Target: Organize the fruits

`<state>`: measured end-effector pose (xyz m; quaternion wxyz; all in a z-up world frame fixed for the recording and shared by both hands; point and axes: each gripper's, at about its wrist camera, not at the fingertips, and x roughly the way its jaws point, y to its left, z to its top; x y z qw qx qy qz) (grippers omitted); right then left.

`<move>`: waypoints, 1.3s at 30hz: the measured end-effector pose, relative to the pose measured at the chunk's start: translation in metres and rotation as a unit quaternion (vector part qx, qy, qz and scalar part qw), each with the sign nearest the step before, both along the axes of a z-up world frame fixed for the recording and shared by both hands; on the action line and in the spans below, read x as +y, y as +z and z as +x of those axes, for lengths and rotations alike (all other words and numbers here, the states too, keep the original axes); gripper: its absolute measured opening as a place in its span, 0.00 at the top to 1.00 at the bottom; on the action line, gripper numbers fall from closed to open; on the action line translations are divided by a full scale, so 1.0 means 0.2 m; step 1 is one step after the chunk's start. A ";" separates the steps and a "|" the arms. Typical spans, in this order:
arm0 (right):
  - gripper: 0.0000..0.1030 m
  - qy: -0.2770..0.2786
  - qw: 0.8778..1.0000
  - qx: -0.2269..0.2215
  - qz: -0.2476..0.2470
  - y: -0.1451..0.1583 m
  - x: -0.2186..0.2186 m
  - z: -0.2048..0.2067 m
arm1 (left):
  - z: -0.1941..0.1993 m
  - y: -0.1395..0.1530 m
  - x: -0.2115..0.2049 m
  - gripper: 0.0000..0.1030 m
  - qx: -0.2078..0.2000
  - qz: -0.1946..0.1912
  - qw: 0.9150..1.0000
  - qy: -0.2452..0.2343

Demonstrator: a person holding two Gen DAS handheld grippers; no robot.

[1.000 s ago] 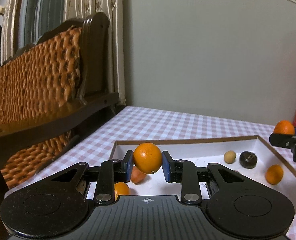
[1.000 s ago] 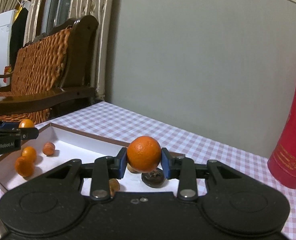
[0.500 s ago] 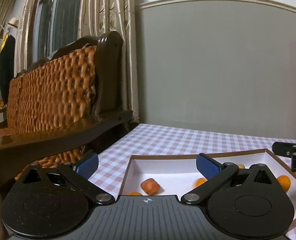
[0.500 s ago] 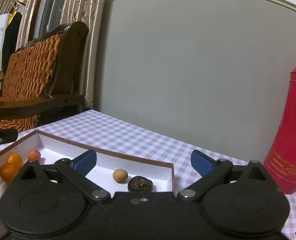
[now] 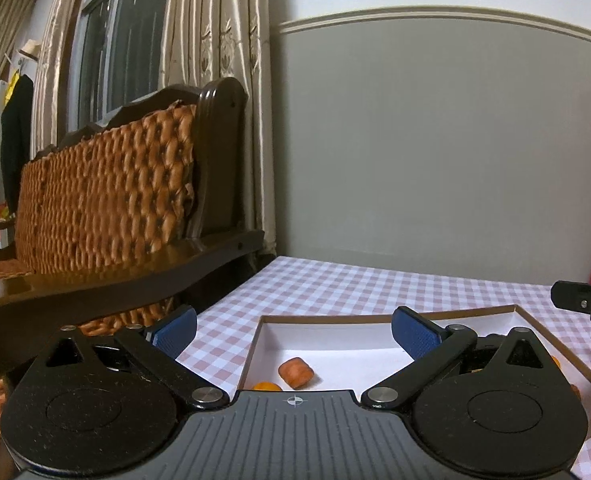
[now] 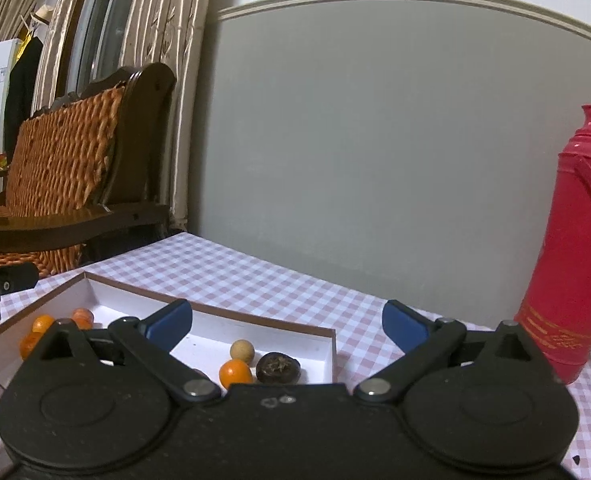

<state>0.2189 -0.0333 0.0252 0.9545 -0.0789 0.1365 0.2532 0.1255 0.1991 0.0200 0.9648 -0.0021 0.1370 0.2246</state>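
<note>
A: Left wrist view: your left gripper (image 5: 293,330) stands wide, nothing between the pads. In the white tray (image 5: 327,322), a ridged orange-brown fruit (image 5: 295,371) lies near the left wall.

B: Right wrist view: your right gripper (image 6: 287,322) is spread wide, empty. A small orange (image 6: 235,373), a tan ball fruit (image 6: 242,350) and a dark wrinkled fruit (image 6: 277,367) cluster in the tray's right corner.

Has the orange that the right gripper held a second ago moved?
Yes. It left the right gripper, now open, and apparently sits low in the white box beside the dark fruit.
</note>
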 end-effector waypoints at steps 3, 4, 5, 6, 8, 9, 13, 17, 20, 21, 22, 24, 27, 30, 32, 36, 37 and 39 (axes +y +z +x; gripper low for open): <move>0.07 -0.001 1.000 0.002 0.000 0.00 -0.02 -0.03 | -0.05 0.01 -0.03 0.00 -0.003 0.007 1.000 -0.001; 0.07 -0.003 1.000 0.003 0.002 0.00 -0.03 -0.04 | -0.08 0.01 -0.04 0.00 -0.003 0.006 1.000 -0.002; 0.07 -0.004 1.000 0.004 0.003 0.00 -0.04 -0.05 | -0.11 0.00 -0.05 0.00 -0.002 0.004 1.000 -0.004; 0.07 -0.004 1.000 0.005 0.004 0.01 -0.05 -0.07 | -0.14 0.00 -0.06 0.00 -0.002 0.004 1.000 -0.004; 0.07 -0.003 1.000 0.003 0.007 0.02 -0.06 -0.12 | -0.20 0.00 -0.07 0.00 -0.004 0.002 1.000 -0.004; 0.07 -0.001 1.000 0.002 0.007 0.02 -0.07 -0.14 | -0.24 0.00 -0.09 0.00 -0.006 0.001 1.000 -0.004; 0.07 0.007 1.000 -0.010 0.007 0.03 -0.12 -0.30 | -0.38 0.02 -0.13 0.00 -0.018 -0.002 1.000 -0.008; 0.07 0.016 1.000 -0.014 0.001 0.03 -0.17 -0.46 | -0.51 0.02 -0.19 0.00 -0.019 -0.015 0.999 -0.026; 0.07 0.028 0.999 -0.018 -0.003 0.03 -0.19 -0.58 | -0.61 0.03 -0.25 0.00 -0.032 -0.020 0.999 -0.037; 0.07 0.029 0.999 -0.023 -0.005 0.03 -0.20 -0.62 | -0.64 0.04 -0.27 0.00 -0.041 -0.018 0.998 -0.040; 0.06 0.029 0.999 -0.029 -0.004 0.03 -0.21 -0.65 | -0.66 0.04 -0.29 0.00 -0.041 -0.013 0.998 -0.041; 0.06 0.025 0.999 -0.031 0.003 0.04 -0.24 -0.70 | -0.68 0.04 -0.31 0.00 -0.041 -0.010 0.998 -0.049; 0.06 0.010 0.999 -0.032 0.006 0.04 -0.28 -0.73 | -0.70 0.03 -0.35 0.00 -0.039 -0.001 0.998 -0.058; 0.06 -0.002 1.000 -0.021 0.016 0.03 -0.31 -0.73 | -0.72 0.02 -0.37 0.00 -0.039 0.005 0.997 -0.064; 0.06 -0.004 1.000 -0.022 0.013 0.03 -0.32 -0.74 | -0.71 0.01 -0.37 0.00 -0.034 0.004 0.997 -0.063; 0.06 -0.005 1.000 -0.021 0.013 0.02 -0.32 -0.75 | -0.71 0.01 -0.36 0.00 -0.030 -0.001 0.998 -0.062; 0.06 -0.004 1.000 -0.020 0.011 0.01 -0.31 -0.74 | -0.71 0.01 -0.37 0.00 -0.030 -0.001 0.998 -0.062; 0.06 -0.002 1.000 -0.020 0.008 0.01 -0.31 -0.76 | -0.71 0.01 -0.37 0.00 -0.029 0.001 0.998 -0.059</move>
